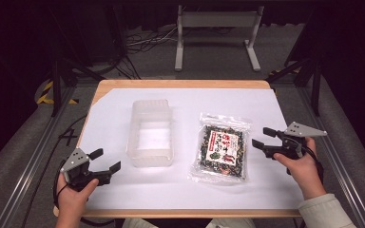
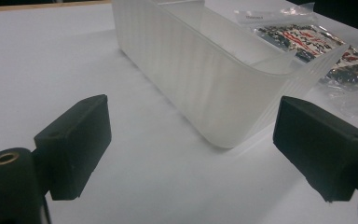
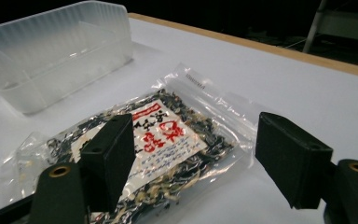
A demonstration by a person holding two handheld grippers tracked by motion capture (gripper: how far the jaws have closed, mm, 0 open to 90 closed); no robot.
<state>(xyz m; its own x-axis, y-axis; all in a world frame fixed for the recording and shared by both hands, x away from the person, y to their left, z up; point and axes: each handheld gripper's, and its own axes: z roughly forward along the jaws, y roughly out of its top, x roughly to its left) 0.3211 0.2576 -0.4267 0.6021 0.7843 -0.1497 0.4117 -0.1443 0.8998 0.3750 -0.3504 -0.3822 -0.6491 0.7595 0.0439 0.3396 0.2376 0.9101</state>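
Note:
A translucent plastic bin (image 1: pixel 152 133) stands empty on the white sheet, left of centre. To its right lies a clear bag of dark dried food with a red-and-white label (image 1: pixel 222 148). My left gripper (image 1: pixel 106 160) rests near the table's front left, open, jaws facing the bin (image 2: pixel 214 79) with nothing between them. My right gripper (image 1: pixel 260 137) is open at the bag's right edge. In the right gripper view the bag (image 3: pixel 154 140) lies just beyond the spread jaws, with the bin (image 3: pixel 51 51) farther off.
The white sheet (image 1: pixel 123 190) covers a wooden table (image 1: pixel 180 84) with a bare strip along its far edge. Metal frame rails (image 1: pixel 33 156) run along both sides. A white stand (image 1: pixel 216 28) and cables sit on the floor beyond.

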